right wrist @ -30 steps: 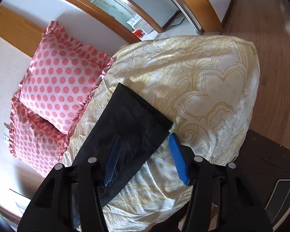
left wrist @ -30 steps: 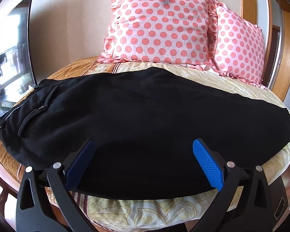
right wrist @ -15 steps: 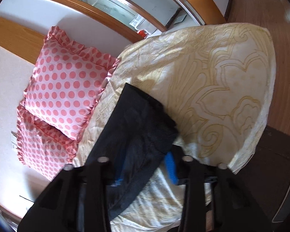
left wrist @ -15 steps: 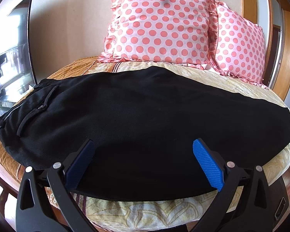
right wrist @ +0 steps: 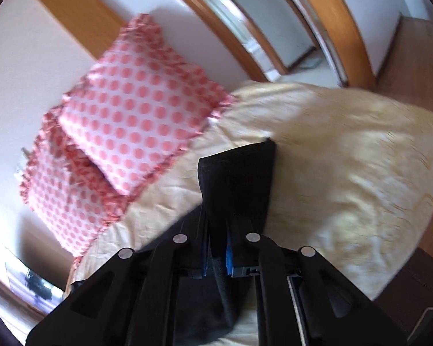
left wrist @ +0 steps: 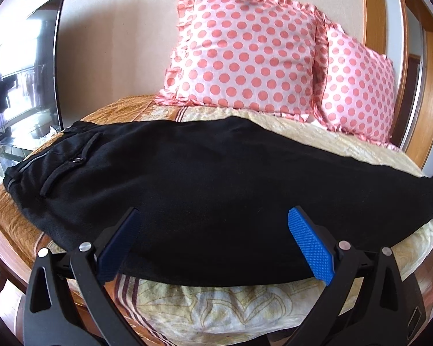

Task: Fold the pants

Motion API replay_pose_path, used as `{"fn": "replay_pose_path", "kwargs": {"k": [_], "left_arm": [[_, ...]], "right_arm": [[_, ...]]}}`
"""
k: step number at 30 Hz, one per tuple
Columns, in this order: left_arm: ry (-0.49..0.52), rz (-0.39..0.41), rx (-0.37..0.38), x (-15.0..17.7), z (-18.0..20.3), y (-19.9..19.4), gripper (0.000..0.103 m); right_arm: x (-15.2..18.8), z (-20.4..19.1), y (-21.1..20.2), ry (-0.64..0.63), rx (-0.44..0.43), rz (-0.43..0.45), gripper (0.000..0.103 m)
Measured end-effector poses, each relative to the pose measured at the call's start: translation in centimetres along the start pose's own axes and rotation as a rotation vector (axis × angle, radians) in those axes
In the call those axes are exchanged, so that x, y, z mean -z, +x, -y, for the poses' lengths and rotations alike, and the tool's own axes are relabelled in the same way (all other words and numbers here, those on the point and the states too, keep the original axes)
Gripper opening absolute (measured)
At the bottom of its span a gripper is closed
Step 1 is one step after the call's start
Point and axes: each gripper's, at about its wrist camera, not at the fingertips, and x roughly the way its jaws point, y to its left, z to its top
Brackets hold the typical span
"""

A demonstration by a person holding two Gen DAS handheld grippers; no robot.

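Black pants (left wrist: 210,173) lie flat across the bed, waistband with a button and pocket at the left, leg ends at the right. My left gripper (left wrist: 213,239) is open with its blue pads hovering over the near edge of the pants, holding nothing. My right gripper (right wrist: 218,248) is shut on the leg end of the pants (right wrist: 239,178), and the hem stands up beyond the fingers, lifted off the bedspread.
Two pink polka-dot pillows (left wrist: 245,54) (right wrist: 130,109) lean on the wall at the head of the bed. A cream and gold bedspread (right wrist: 346,158) covers the bed (left wrist: 360,147). A TV screen (left wrist: 23,86) stands at the left. Wooden door frames (right wrist: 317,23) are behind.
My right gripper closed on the pants' leg end and lifted it, the view swinging up. My left gripper stayed open and nearly still over the pants.
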Motion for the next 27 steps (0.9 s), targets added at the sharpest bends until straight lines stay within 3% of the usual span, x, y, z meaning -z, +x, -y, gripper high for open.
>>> {"fn": "replay_pose_path", "kwargs": {"k": [5,9,12,15,18,20,22,27], "left_arm": [[-0.037,0.046,0.008,0.1,-0.3,-1.5,0.101],[-0.065,0.067,0.012,0.2,-0.6,-2.3,0.101],[-0.099,0.077,0.018,0.3,-1.1,-2.6,0.101],[-0.142,0.084,0.03,0.6,-1.6,-3.0,0.101],[-0.176,0.091,0.033,0.9,-2.2,-3.4,0.101],[-0.185,0.093,0.024,1.1,-2.7,-3.7,0.101],[-0.186,0.094,0.011,1.2,-3.1,-3.9,0.101],[-0.199,0.112,-0.016,1.5,-4.2,-4.7,0.101]], "right_arm": [[0.4,-8.1,1.0,-0.12,-0.158,-0.032,0.009],[3.2,-15.2,3.2,-0.205,-0.306,-0.126,0.009],[7.3,-20.4,5.3,-0.254,-0.427,-0.228,0.009],[13.7,-25.7,8.0,-0.325,-0.544,-0.386,0.009],[20.0,-28.8,10.3,-0.428,-0.55,-0.54,0.009],[24.6,-29.8,12.1,-0.498,-0.49,-0.639,0.009],[26.6,-29.9,13.0,-0.501,-0.471,-0.683,0.009],[27.5,-31.1,12.7,-0.514,-0.494,-0.678,0.009]]}}
